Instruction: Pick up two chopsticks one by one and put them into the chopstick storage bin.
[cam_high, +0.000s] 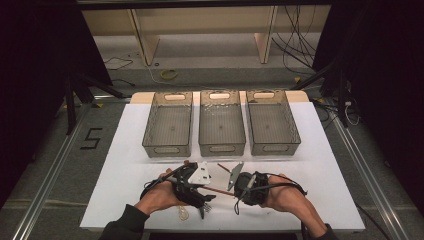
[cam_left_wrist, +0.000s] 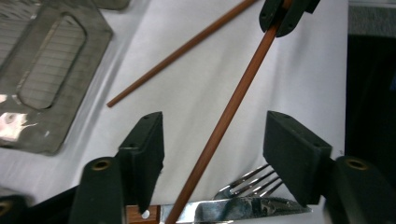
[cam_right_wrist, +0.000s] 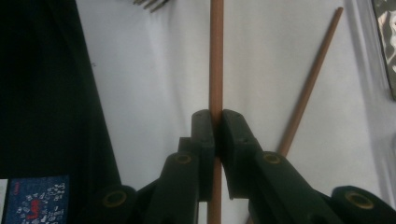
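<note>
- A thin brown chopstick (cam_right_wrist: 216, 56) is clamped between the shut jaws of the right gripper (cam_right_wrist: 215, 122), held just above the white table (cam_high: 320, 165) near its front edge.
- The stick's free end runs across to the left gripper (cam_left_wrist: 212, 140) and passes between its jaws, which stand apart on either side without touching it; nothing is held there yet.
- A second chopstick (cam_left_wrist: 182, 49) lies flat on the table just beyond, near the held one but apart from it.
- Under the left gripper lie a fork (cam_left_wrist: 247, 183) and a knife (cam_left_wrist: 233, 211) with a wooden handle.
- At the back of the table three empty clear bins (cam_high: 221, 122) stand side by side.
- This looks like a handover, or a two-handed steadying, of the stick, likely on its way to a bin.
- The next move, as I judge it, calls for the left jaws to close squarely on the stick before the right lets go; a thin round stick may roll or slip.
</note>
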